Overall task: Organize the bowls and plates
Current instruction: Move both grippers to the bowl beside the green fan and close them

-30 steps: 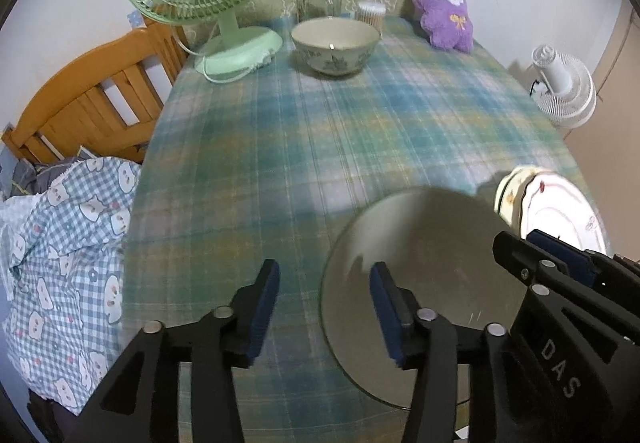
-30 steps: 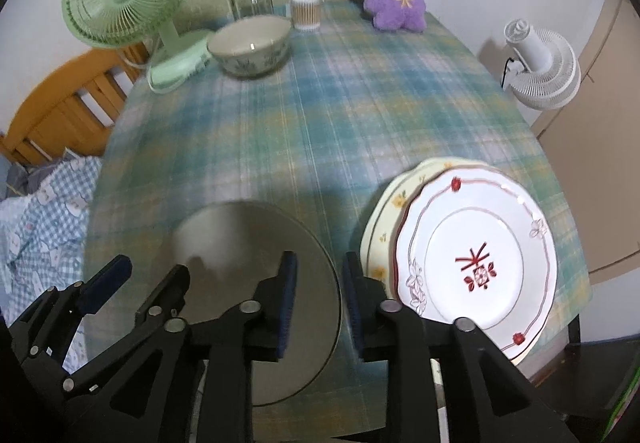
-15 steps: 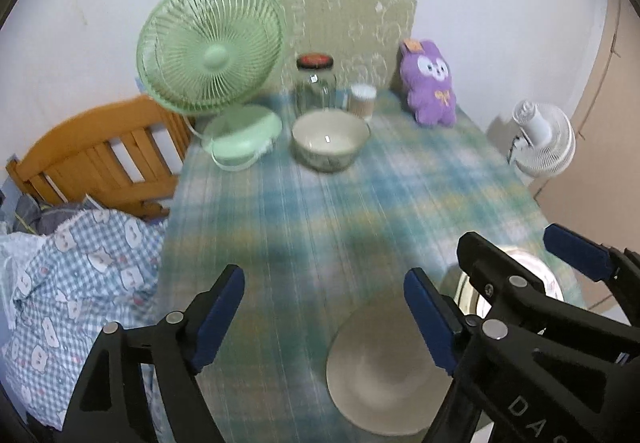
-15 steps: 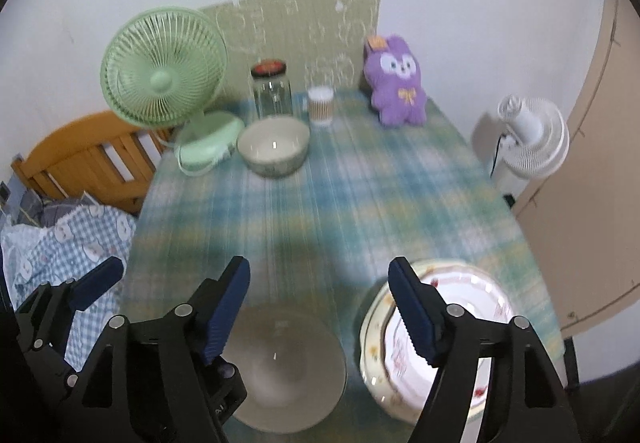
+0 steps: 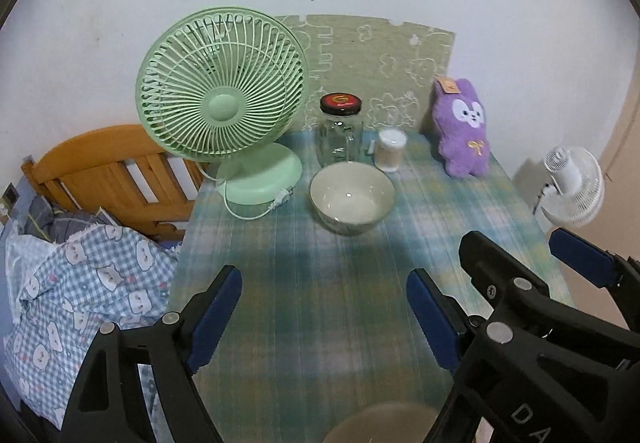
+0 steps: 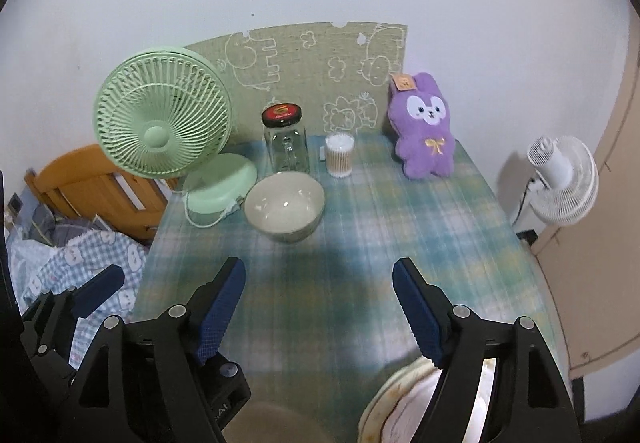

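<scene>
While both grippers hang above the near half of the table [image 5: 320, 307], you have a broad bare stretch of plaid cloth between them and the far row of things. Your left gripper [image 5: 324, 309] is spread wide with nothing between its blue pads, and your right gripper [image 6: 319, 305] is spread just as wide, also holding nothing. In the left view the right gripper shows at the right edge, just beside the left one.

The table's left edge drops to a bed [image 5: 80, 283] with a checked quilt and a wooden headboard [image 5: 116, 167]; the right edge runs near a white fan [image 6: 560, 179] standing off the table.

The bowl [image 6: 285, 206] sits upright on the far half, cream inside with a patterned outer wall, and it holds nothing. It is just beside the base of the green fan [image 6: 162, 131], with the fan's cord lying close to its left side. A second bowl [image 5: 380, 423] shows only as a pale rim at the bottom edge. The plates [image 6: 400, 403] lie stacked at the near right corner, partly hidden behind your right gripper.

Behind the bowl stands a clear jar [image 6: 285, 141] with a red-and-black lid; it looks empty. Beside it is a swab tub [image 6: 339, 155], full. A purple plush [image 6: 426, 131] leans at the far right.
</scene>
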`<act>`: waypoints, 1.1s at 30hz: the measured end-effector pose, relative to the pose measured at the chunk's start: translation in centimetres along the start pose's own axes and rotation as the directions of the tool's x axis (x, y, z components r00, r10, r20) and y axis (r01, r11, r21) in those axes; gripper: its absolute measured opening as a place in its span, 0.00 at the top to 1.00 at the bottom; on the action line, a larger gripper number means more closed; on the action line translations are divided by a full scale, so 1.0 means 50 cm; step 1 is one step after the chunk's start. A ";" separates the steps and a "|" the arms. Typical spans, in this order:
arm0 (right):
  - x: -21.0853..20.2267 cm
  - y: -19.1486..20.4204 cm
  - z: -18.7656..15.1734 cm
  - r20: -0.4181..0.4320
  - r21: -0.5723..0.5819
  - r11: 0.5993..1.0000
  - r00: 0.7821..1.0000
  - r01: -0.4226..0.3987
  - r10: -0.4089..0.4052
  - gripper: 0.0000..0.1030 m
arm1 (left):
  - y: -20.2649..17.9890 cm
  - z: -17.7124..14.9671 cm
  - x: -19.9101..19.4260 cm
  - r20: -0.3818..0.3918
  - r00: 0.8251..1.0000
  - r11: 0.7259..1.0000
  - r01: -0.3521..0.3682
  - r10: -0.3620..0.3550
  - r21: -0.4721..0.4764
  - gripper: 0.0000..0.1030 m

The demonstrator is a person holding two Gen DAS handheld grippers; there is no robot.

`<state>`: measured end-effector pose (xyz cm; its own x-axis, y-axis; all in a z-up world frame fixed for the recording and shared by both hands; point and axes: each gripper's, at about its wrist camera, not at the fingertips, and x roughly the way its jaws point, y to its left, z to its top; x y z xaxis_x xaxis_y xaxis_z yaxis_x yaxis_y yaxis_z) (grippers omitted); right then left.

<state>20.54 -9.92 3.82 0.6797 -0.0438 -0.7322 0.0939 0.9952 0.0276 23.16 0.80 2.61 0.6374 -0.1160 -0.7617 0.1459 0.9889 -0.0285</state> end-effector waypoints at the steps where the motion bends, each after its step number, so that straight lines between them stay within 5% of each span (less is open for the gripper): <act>1: 0.014 -0.004 0.011 -0.001 -0.009 1.000 1.000 0.003 -0.003 0.23 | -0.004 0.012 0.016 -0.008 1.000 1.000 -0.012 0.012 -0.009 0.17; 19: 0.281 -0.045 0.158 -0.034 -0.048 0.993 0.993 -0.111 0.110 0.24 | -0.022 0.130 0.212 -0.025 0.992 0.985 -0.129 0.126 -0.119 0.25; 21: 0.306 -0.042 0.164 -0.039 -0.060 0.992 0.993 -0.111 0.108 0.30 | -0.020 0.134 0.236 -0.031 0.990 0.983 -0.141 0.139 -0.120 0.26; 26: 0.374 -0.042 0.168 -0.078 -0.042 0.993 0.991 -0.115 0.111 0.33 | -0.016 0.140 0.301 -0.070 0.988 0.983 -0.143 0.136 -0.114 0.43; 30: 0.419 -0.040 0.165 -0.097 -0.038 0.991 0.988 -0.124 0.120 0.34 | -0.014 0.136 0.342 -0.094 0.985 0.981 -0.155 0.144 -0.117 0.46; 33: 0.456 -0.034 0.161 -0.121 -0.047 0.991 0.985 -0.128 0.122 0.46 | -0.010 0.130 0.376 -0.127 0.980 0.979 -0.167 0.152 -0.115 0.52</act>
<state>41.73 -13.30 -7.45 0.5928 0.0887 -0.8004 -0.0287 0.9956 0.0891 39.99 -2.50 -7.49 0.5505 0.0487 -0.8334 -0.0503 0.9984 0.0251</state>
